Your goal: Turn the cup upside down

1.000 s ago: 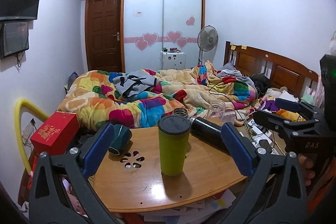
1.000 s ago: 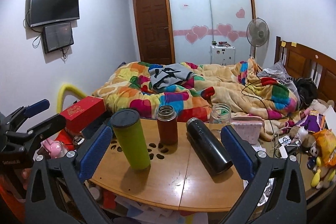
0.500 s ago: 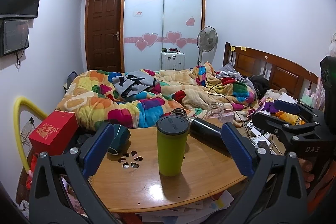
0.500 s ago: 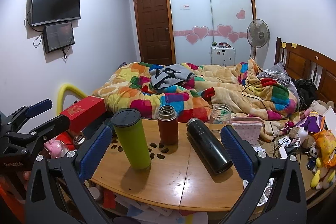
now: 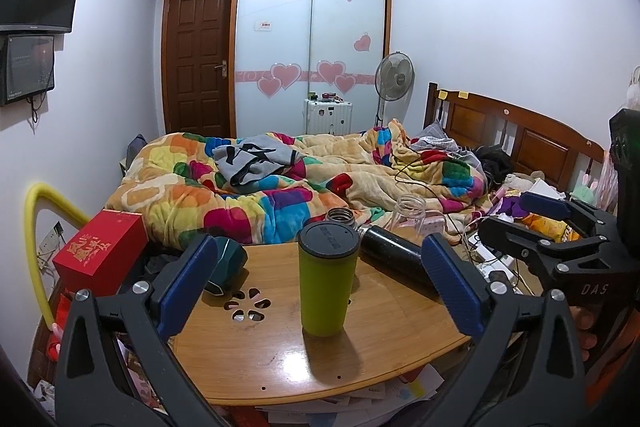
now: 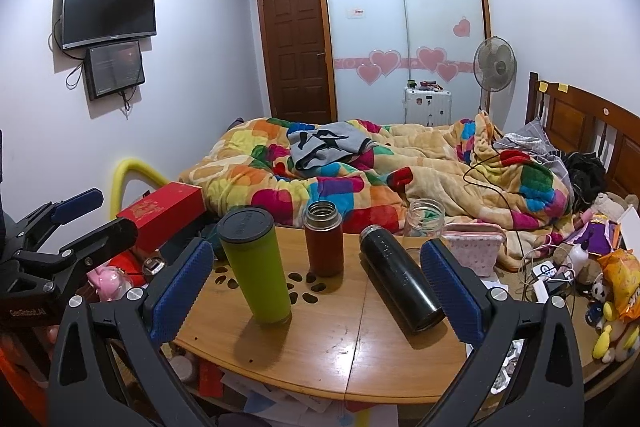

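A green tumbler (image 5: 326, 281) with a dark end on top stands upright on the round wooden table (image 5: 280, 359); it also shows in the right wrist view (image 6: 256, 265). My left gripper (image 5: 320, 283) is open, its blue pads wide on either side of the tumbler and nearer the camera, not touching it. My right gripper (image 6: 316, 285) is open and empty above the table's near edge. A black flask (image 6: 402, 283) lies on its side at the right. A brown flask (image 6: 324, 237) stands open-topped behind.
A clear glass jar (image 6: 426, 219) and a pink pouch (image 6: 472, 251) sit at the table's far right. A dark teal cup (image 5: 226, 263) lies at the far left by a red box (image 5: 100, 251). A bed with a colourful blanket (image 6: 360, 179) lies beyond.
Both grippers have drifted slightly; the tumbler sits a little more centred between the left pads. Nothing on the table has moved.
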A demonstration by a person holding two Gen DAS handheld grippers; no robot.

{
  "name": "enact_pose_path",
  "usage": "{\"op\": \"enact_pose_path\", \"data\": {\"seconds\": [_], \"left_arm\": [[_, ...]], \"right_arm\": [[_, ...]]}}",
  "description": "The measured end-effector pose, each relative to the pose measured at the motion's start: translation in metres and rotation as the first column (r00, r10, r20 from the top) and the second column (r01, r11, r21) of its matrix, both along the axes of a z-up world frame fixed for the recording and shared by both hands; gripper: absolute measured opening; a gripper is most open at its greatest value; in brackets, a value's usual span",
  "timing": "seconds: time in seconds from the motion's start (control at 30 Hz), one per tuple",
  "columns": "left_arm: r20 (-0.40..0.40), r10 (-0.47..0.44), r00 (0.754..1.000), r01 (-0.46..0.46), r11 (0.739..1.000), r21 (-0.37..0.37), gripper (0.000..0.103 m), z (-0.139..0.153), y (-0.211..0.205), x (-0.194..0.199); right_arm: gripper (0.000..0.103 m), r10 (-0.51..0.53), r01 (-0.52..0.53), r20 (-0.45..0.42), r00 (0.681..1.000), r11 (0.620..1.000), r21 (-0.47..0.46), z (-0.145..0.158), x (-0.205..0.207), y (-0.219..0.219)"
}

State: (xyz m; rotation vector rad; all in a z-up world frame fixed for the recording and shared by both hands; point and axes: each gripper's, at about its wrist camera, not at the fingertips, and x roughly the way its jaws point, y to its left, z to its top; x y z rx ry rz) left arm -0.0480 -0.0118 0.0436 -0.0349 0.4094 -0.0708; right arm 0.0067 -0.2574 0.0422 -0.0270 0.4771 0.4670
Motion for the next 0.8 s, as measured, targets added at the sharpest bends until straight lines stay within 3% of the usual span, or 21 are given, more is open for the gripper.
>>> {"op": "enact_pose_path", "data": {"seconds": [0.8], "left_arm": [[0.016, 0.000, 1.000, 0.000, 1.000, -0.016, 0.103, 0.0038, -0.0080, -0.0015]], "right_arm": [[0.103, 0.000, 0.000, 0.002, 1.000, 1.000, 0.001, -0.0001, 0.0001, 0.0000]]}}
